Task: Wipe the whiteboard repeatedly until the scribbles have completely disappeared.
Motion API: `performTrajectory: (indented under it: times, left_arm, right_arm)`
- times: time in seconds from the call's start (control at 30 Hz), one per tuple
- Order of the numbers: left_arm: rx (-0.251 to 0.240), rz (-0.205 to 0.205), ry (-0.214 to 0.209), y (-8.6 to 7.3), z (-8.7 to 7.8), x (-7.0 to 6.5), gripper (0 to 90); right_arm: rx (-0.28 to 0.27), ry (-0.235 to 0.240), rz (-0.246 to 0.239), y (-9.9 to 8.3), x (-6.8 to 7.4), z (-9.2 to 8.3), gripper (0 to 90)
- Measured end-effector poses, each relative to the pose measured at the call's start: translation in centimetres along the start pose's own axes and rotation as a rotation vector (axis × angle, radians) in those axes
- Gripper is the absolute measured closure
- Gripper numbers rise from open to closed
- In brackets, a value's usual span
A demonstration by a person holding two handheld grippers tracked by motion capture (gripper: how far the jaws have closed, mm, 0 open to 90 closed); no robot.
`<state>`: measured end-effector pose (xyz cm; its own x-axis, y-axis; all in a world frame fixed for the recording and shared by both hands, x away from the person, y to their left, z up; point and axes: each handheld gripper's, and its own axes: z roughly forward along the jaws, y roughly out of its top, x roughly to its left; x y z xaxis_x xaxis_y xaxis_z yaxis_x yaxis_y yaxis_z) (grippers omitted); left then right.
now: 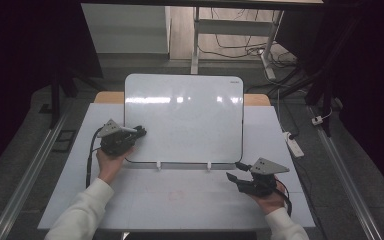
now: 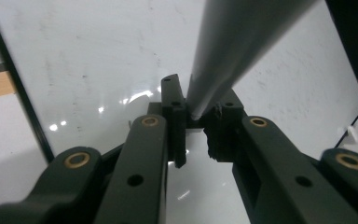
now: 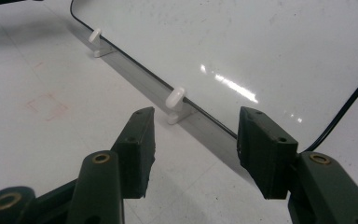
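Clamping a grey round marker-like stick, left gripper sits over glossy white rectangular whiteboard propped on white table; right gripper gapes wide, empty, near board's front-right corner.

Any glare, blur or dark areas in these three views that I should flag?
High view: ceiling lights glare along the top of the whiteboard, and both side margins are nearly black. Left gripper view: the grey marker held in the left tongs is soft, too close to focus. Right gripper view: sharp, with a glare streak on the board by the right tongs.
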<state>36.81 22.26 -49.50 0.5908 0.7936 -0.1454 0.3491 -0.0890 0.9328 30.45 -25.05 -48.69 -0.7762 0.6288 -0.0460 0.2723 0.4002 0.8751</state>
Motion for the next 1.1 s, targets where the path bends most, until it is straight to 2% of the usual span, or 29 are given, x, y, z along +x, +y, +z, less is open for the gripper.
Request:
performTrajectory:
  times: [0.07,0.13,0.2,0.27,0.4,0.47,0.53,0.63,0.7,0.77,0.83,0.93,1.03,1.1]
  left_arm:
    - [-0.018,-0.024,0.037,0.1,-1.0,1.2,78.1]
    - [-0.044,-0.07,0.066,0.0,-2.2,2.8,78.1]
    - [-0.05,-0.095,0.068,-0.1,-2.7,3.4,78.0]
    - [-0.041,-0.08,0.063,-0.2,-2.4,2.9,78.1]
    - [0.001,-0.022,0.0,-0.7,-0.6,0.3,78.1]
    - [0.018,-0.004,-0.01,-0.8,-0.3,-0.3,78.1]
    - [0.026,0.0,-0.001,-0.8,-0.7,0.0,78.1]
    - [-0.003,-0.042,0.029,-0.8,-1.7,1.4,78.1]
    - [-0.013,-0.058,0.038,-0.6,-1.9,1.8,78.1]
    - [-0.01,-0.054,0.038,-0.6,-1.7,1.5,78.1]
    - [0.006,-0.043,0.013,-0.8,-1.3,0.8,78.1]
    - [0.037,-0.004,-0.005,-1.3,-0.9,-0.3,78.1]
    - [0.035,-0.01,0.01,-1.3,-1.4,0.3,78.1]
    - [0.019,-0.042,0.02,-1.3,-2.0,1.1,78.1]
  right_arm:
    - [0.001,0.002,0.0,0.0,0.0,0.0,46.7]
    - [-0.001,0.001,0.0,0.0,0.0,0.0,46.7]
    - [-0.003,0.0,0.0,0.0,0.0,-0.1,46.7]
    - [-0.006,0.001,-0.001,0.0,0.0,-0.1,46.7]
    - [-0.002,0.002,-0.005,0.1,0.1,0.0,46.7]
    - [-0.004,0.002,-0.005,0.1,0.1,0.0,46.7]
    - [-0.006,0.0,-0.004,0.1,0.1,-0.1,46.6]
    - [-0.005,0.001,-0.003,0.1,0.0,-0.1,46.6]
    - [-0.005,0.003,-0.004,0.1,0.0,-0.1,46.6]
    - [-0.007,0.004,-0.004,0.1,0.0,-0.1,46.6]
    - [-0.008,0.004,-0.005,0.1,0.0,-0.1,46.6]
    - [-0.005,0.006,-0.004,0.1,0.1,0.0,46.6]
    - [-0.002,0.007,-0.005,0.1,0.1,0.1,46.6]
    - [-0.004,0.006,-0.004,0.1,0.2,0.0,46.6]
